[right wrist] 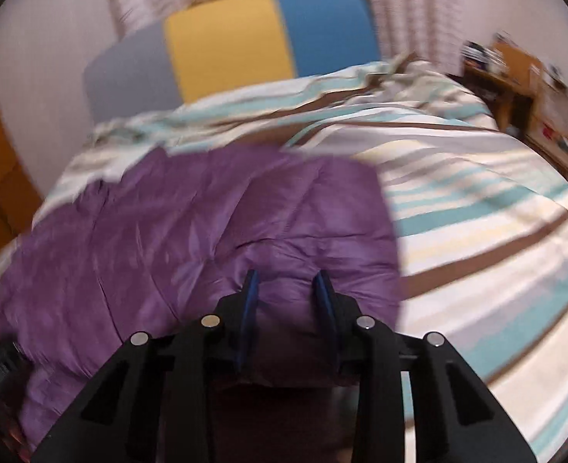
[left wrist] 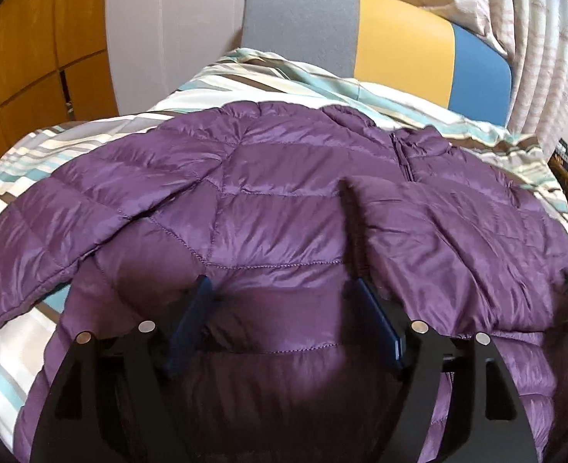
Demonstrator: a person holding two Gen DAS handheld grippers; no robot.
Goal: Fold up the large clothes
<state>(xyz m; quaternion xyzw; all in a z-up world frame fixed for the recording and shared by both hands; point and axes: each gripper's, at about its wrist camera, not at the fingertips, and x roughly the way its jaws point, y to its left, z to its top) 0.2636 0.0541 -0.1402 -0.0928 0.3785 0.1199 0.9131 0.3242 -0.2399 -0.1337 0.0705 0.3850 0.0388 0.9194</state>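
Bed with striped cover [left wrist: 91, 142] in cream, teal and brown; headboard [left wrist: 403, 38] panelled grey, yellow, blue. Pale wall [left wrist: 176, 31]; patterned curtains [left wrist: 534, 38]. Wooden cupboards [left wrist: 25, 38] stood left, cluttered wooden desk [right wrist: 523, 88] right.

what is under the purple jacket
The purple jacket lies on a striped duvet, which shows all around it. The bedding directly beneath is covered, so anything lying there cannot be seen.

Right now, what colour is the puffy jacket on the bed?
Purple, all over. The jacket shows best in the left wrist view.
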